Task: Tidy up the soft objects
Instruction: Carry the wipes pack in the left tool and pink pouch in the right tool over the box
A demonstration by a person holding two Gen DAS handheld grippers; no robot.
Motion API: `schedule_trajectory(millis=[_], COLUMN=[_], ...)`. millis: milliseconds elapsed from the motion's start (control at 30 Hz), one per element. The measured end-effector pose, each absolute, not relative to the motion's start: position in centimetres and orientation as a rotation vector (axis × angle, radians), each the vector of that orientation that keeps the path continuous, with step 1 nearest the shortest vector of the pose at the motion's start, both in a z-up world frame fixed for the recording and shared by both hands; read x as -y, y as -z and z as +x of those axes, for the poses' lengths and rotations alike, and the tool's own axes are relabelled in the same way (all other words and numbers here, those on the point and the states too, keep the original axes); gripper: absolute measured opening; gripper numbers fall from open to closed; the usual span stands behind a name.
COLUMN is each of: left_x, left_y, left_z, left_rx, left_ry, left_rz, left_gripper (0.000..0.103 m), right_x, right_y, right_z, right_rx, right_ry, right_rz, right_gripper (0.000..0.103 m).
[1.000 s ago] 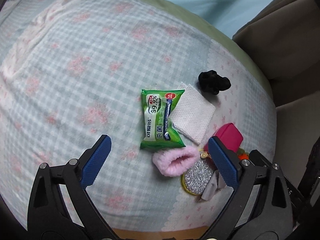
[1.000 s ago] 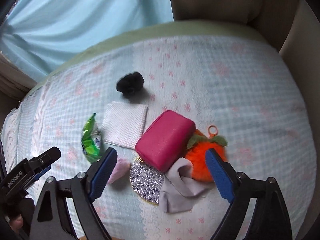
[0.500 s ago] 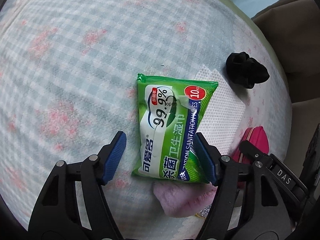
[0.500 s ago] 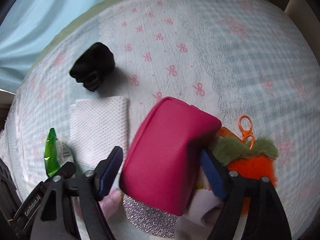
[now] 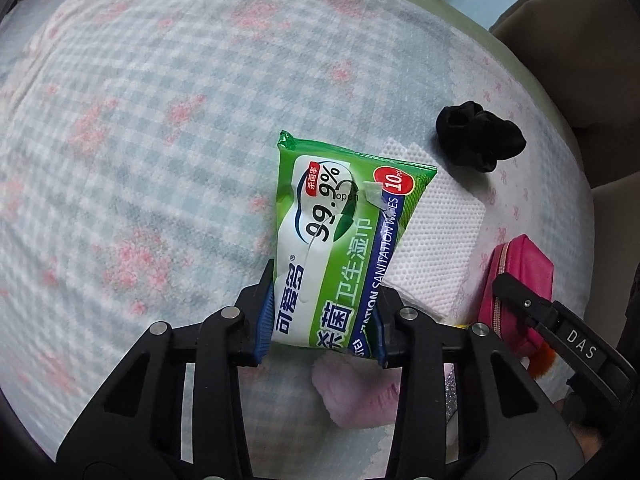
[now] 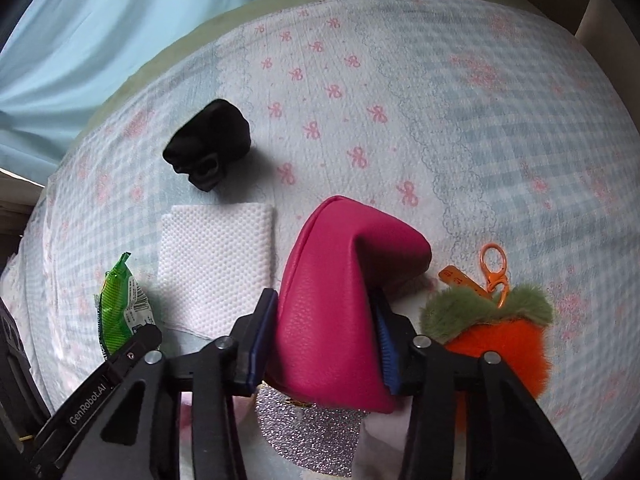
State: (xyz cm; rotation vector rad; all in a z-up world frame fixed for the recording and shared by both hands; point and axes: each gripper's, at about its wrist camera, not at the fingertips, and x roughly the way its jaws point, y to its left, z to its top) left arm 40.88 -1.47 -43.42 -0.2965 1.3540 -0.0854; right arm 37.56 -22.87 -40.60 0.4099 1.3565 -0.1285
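soft things lie on a checked bedspread (image 5: 140,140) ahead of both grippers. only the right wrist view shows the orange plush keychain (image 6: 504,340) right of its fingers and the glitter disc (image 6: 312,432) beneath them; only the left view shows the wipes' printed front. a white tissue (image 6: 216,256) and black scrunchie (image 6: 210,146) sit ahead-left of the right gripper (image 6: 326,348), which is clamped on the pink pouch (image 6: 340,300). the left gripper (image 5: 324,320) is clenched on the green wipes pack (image 5: 340,248), a pink fluffy band (image 5: 356,396) just below.
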Motion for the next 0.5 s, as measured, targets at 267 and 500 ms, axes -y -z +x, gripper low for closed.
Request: schedule_trajectory(millis=[267, 500], left_x=[1.7, 1.6], left_y=[39.1, 33.6], left_z=[40.1, 38.5], left_rx=[-1.298, -1.226], left_ry=[0.112, 0.127], left_rz=[-0.266, -0.243], left_gripper=[0.034, 0.034], right_x=[23.8, 23.9], right_y=[37.5, 32.0], right_z=[36.7, 35.2], right_rx=[-1.294, -1.204], right_ry=[0.095, 0.074], right_rz=[0.461, 0.433], right_gripper=[0.039, 0.039])
